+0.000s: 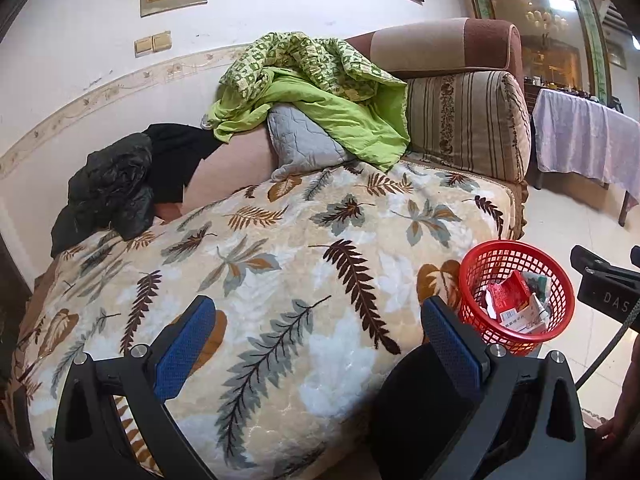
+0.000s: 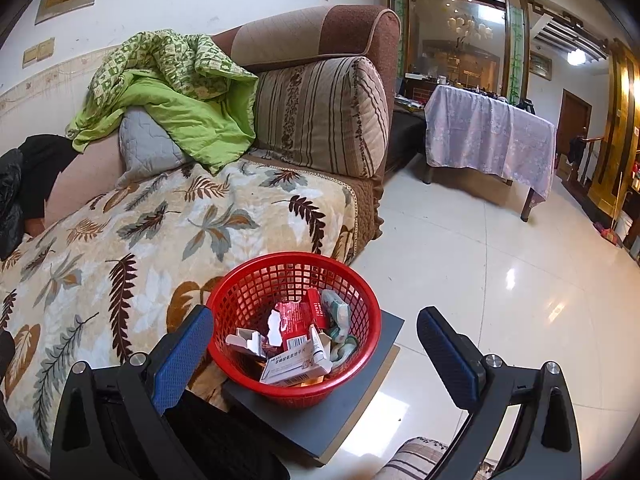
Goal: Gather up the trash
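Left wrist view: the left claw (image 1: 318, 322) is spread wide with nothing between its blue pads (image 1: 185, 346), and it hangs over the leaf-print blanket (image 1: 280, 264) that covers the sofa seat. Ahead of the claw and to its right stands the red basket (image 1: 516, 258), just beyond the right-hand pad; part of the other tool shows at the far right edge. Ahead and beyond the blanket lie a green quilt (image 1: 320, 92), a grey cushion (image 1: 300, 140) and a striped cushion (image 1: 464, 120); a black jacket (image 1: 116, 184) sits ahead to the left.

Right wrist view: the right claw (image 2: 314, 324) is likewise spread wide and holds nothing. The red basket (image 2: 256, 276) sits directly ahead between its fingers, nearer the left pad (image 2: 182, 360), and rests on a dark grey board (image 2: 352, 392) beside the sofa edge. Inside the basket lie the collected trash items: torn medicine boxes (image 2: 296, 364) in red and white, plus crumpled pale wrappers (image 2: 338, 312) (print on the boxes too small to read). To the right of the claw is glossy tiled floor (image 2: 480, 272); further ahead stands a table under a lilac cloth (image 2: 488, 132)
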Action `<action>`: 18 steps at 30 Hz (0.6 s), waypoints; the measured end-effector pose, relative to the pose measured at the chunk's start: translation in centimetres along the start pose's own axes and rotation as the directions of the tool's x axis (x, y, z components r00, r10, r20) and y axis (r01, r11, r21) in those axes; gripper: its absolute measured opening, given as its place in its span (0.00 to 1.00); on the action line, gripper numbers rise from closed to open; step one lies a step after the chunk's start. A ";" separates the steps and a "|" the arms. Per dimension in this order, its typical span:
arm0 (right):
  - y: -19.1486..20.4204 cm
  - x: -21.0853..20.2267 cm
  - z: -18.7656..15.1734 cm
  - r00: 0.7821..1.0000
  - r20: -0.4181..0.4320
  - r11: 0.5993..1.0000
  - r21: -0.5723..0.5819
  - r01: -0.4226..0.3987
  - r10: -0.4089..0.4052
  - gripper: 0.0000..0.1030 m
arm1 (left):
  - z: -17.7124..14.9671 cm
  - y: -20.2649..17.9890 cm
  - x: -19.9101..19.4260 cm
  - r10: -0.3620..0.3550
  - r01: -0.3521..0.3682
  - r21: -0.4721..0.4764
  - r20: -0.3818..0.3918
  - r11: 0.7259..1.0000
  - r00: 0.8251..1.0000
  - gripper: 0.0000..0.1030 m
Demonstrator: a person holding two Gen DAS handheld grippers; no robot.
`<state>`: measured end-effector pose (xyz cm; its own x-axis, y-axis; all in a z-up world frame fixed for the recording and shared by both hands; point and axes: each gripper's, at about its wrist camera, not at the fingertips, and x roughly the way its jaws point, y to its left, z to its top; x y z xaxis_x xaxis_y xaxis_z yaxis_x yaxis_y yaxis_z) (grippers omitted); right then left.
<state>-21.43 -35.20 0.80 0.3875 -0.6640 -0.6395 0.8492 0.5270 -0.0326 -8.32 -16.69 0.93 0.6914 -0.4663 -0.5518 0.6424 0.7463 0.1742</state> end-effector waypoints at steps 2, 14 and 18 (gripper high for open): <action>0.0 0.0 0.0 1.000 -0.001 1.000 -0.001 0.000 0.000 1.00 | 0.0 -0.2 -0.1 0.002 -0.002 0.009 0.005 1.000 1.000 0.99; 0.1 0.1 -0.2 1.000 -0.007 1.000 -0.005 0.000 0.000 1.00 | 0.0 -0.5 -0.3 -0.021 0.021 0.010 0.008 1.000 1.000 0.99; 0.1 0.1 -0.1 1.000 -0.008 1.000 -0.005 0.001 -0.001 1.00 | 0.0 -0.6 -0.3 -0.023 0.023 0.008 0.008 1.000 1.000 0.99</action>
<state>-21.31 -35.14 0.60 0.3837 -0.6602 -0.6456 0.8476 0.5293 -0.0375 -8.89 -16.97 1.05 0.6793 -0.4870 -0.5491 0.6605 0.7317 0.1682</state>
